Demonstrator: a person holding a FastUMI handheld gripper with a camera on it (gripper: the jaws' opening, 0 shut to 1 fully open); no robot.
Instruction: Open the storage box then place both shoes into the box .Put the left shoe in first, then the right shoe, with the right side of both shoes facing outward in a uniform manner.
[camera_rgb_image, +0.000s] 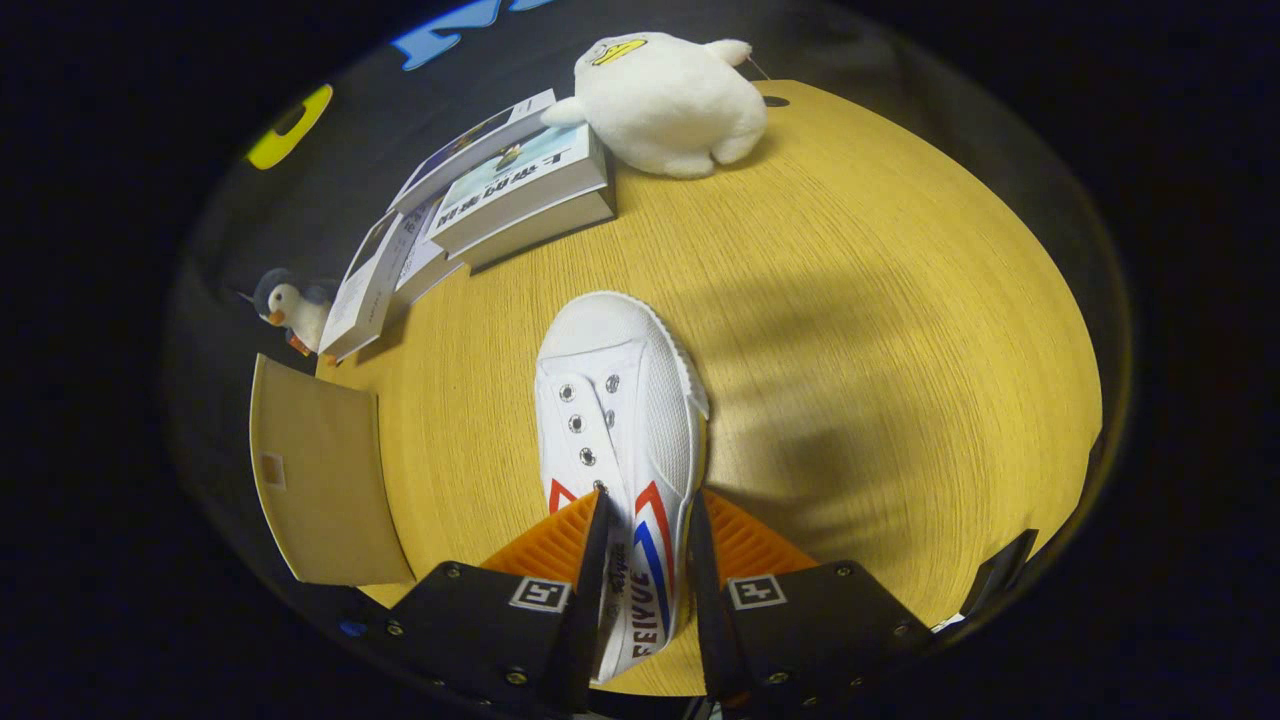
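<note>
The white canvas sneaker (620, 420) is the thing to watch: it sits between the gripper (645, 560) fingers, heel end toward the camera and toe pointing off toward twelve o'clock, and both fingers look pressed against its sides near the striped part, so I'd say the claw is clamped narrow on it. Judging by the look, it's light, with soft cloth uppers that will squash under pressure and a stiffer rubber sole; holding it by the firm heel and mid-sides, as here, seems the sensible spot, since the laceless tongue area would just fold. It could pivot and droop at the toe when carried. Under it is a round wooden table (900, 330), matt and grainy, unlikely to be slippery. At about eight o'clock from the shoe lies a brown cardboard flap (315, 480), probably the storage box. Toward eleven o'clock is a stack of books (500, 190), at twelve a white plush toy (665, 100), and at nine o'clock a small penguin toy (290, 305)
</note>
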